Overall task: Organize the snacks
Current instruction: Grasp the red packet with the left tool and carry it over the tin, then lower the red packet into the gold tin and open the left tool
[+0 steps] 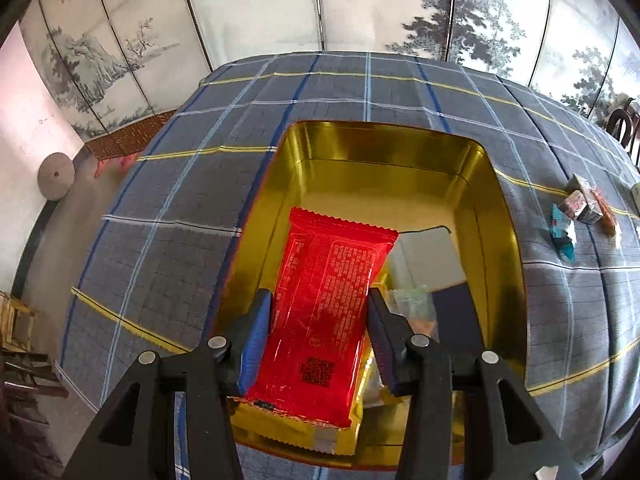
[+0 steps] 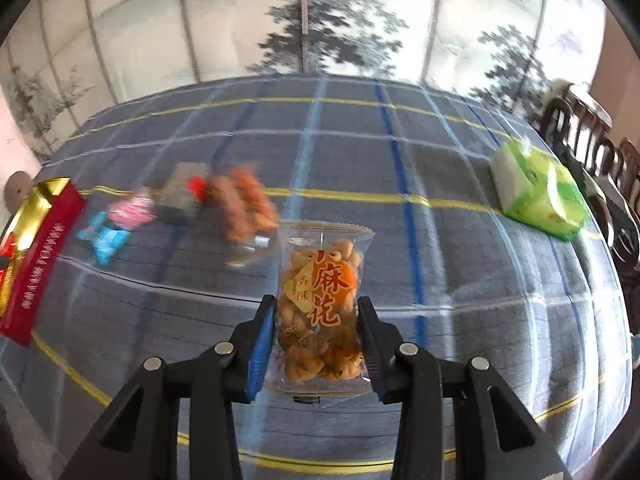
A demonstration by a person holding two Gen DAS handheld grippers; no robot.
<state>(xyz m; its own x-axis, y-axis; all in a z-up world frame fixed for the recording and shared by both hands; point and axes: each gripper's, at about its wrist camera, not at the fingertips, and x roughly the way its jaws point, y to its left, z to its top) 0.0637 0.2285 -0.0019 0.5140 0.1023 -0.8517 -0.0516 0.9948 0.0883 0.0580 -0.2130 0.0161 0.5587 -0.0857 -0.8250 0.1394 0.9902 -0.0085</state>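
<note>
My left gripper [image 1: 320, 308] is shut on a red snack packet [image 1: 328, 304] and holds it over the open gold tin [image 1: 500, 208]. A gold packet [image 1: 280, 424] and other wrappers lie in the tin's near end under it. My right gripper [image 2: 316, 316] is shut on a clear bag of fried dough twists [image 2: 320, 300] with an orange label, above the plaid tablecloth [image 2: 400, 160]. Loose snacks lie on the cloth: a blue wrapper [image 2: 106, 240], a pink one [image 2: 132, 208], a grey block [image 2: 182, 192] and an orange twist bag [image 2: 244, 204]. The tin's red side [image 2: 38, 264] shows at the left edge.
A green tissue pack [image 2: 540, 196] sits at the table's right. Dark wooden chairs [image 2: 592, 148] stand beyond the right edge. A painted folding screen [image 1: 320, 4] backs the table. The same loose snacks [image 1: 580, 208] lie right of the tin in the left wrist view.
</note>
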